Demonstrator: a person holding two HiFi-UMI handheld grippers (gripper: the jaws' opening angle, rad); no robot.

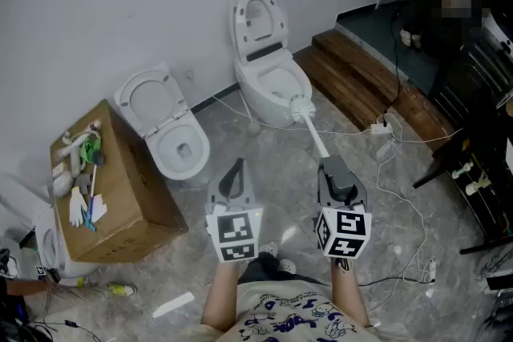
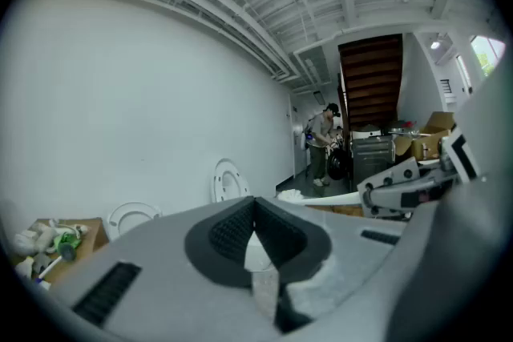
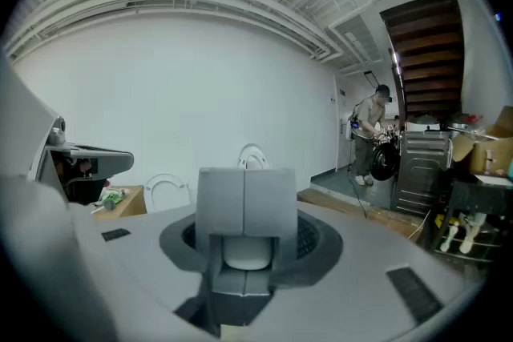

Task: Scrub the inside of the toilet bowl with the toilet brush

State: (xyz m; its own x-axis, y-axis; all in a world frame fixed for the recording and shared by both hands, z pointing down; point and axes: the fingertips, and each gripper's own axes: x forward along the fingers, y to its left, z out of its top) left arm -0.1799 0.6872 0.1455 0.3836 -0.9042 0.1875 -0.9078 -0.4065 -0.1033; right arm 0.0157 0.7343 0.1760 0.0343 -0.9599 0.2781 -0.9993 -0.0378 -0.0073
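A white toilet point(image 1: 272, 84) with its lid up stands against the back wall. The toilet brush point(image 1: 300, 106) has its white bristle head at the bowl's front rim, and its white handle slants back towards me. My right gripper point(image 1: 329, 168) is shut on the handle's near end; in the right gripper view the white handle point(image 3: 247, 252) sits between the closed jaws of the right gripper point(image 3: 245, 196). My left gripper point(image 1: 234, 171) hangs shut and holds nothing, left of the handle. From the left gripper point(image 2: 255, 208) the brush handle point(image 2: 334, 200) shows at the right.
A second open toilet point(image 1: 172, 136) stands to the left, beside a cardboard box point(image 1: 120, 208) topped with cleaning items. Wooden steps point(image 1: 361, 76) run along the right. Cables point(image 1: 393, 142) trail over the floor. A person stands at the back right, by a dark rack point(image 1: 481, 172).
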